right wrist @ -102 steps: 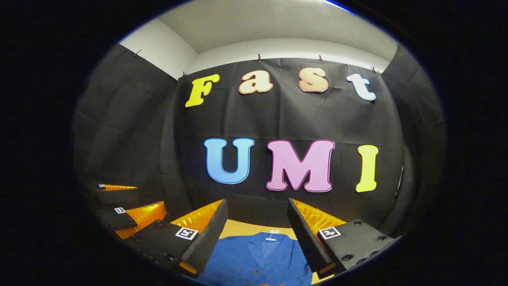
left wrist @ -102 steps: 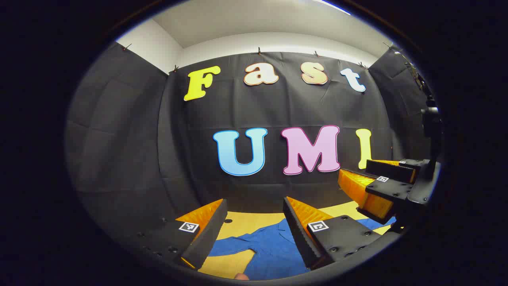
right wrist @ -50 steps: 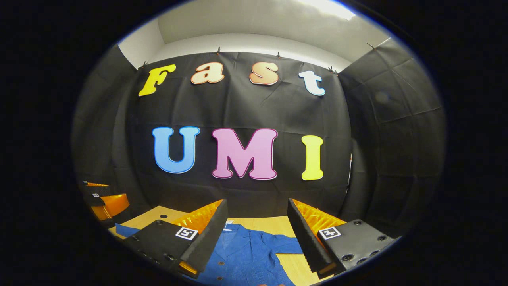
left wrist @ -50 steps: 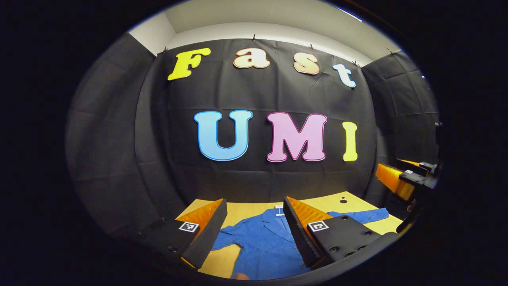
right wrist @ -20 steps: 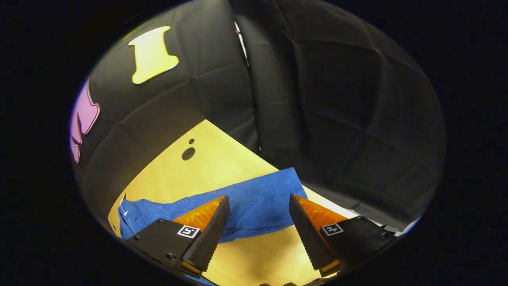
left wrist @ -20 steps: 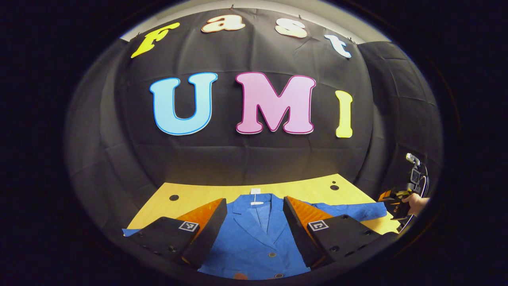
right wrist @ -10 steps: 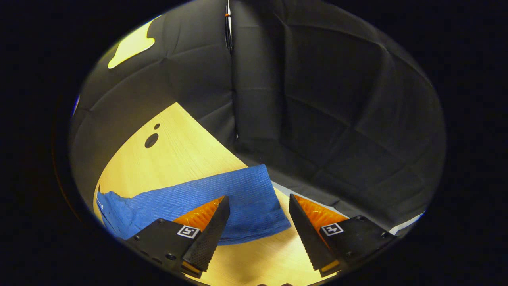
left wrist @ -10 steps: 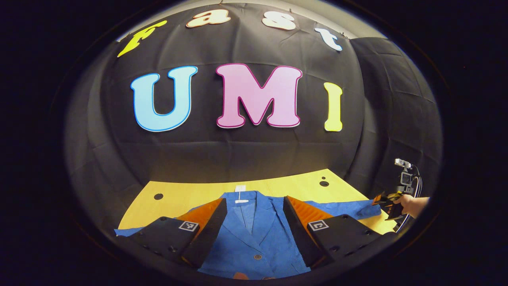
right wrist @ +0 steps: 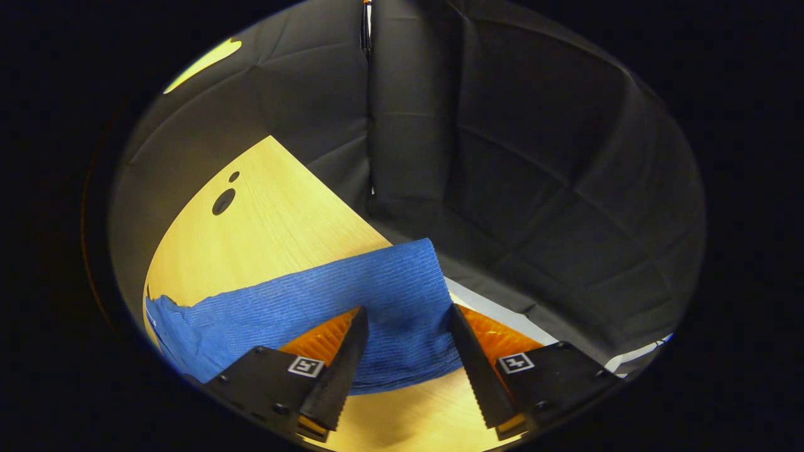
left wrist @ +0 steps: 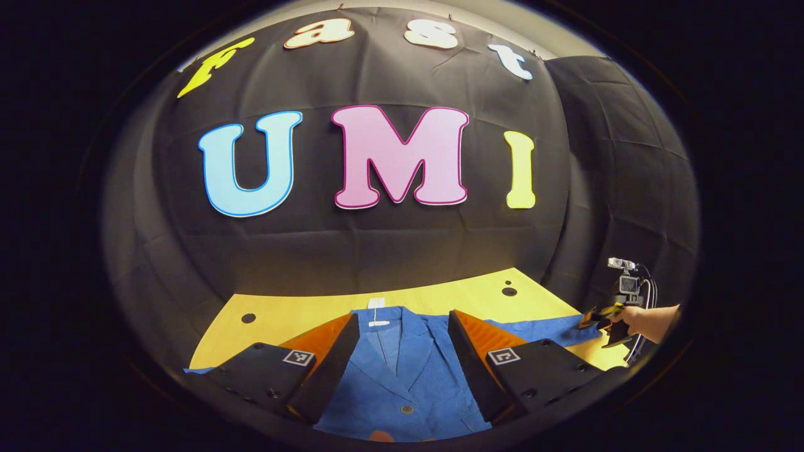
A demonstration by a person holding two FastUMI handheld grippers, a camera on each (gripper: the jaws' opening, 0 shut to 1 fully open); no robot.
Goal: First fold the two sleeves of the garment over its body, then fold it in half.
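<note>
Now the right claw [right wrist: 405,342], parted, straddles the sleeve [right wrist: 352,295] end; its length runs leftward toward the jacket [left wrist: 402,370], where the left claw [left wrist: 402,364] hovers wide.

The jacket's [left wrist: 402,376] hem ran off the bottom of the left gripper view, and that gripper's fingers [left wrist: 326,364] covered its shoulders. The far right gripper [left wrist: 597,319] was too small to show whether it gripped the sleeve [right wrist: 352,301].
</note>
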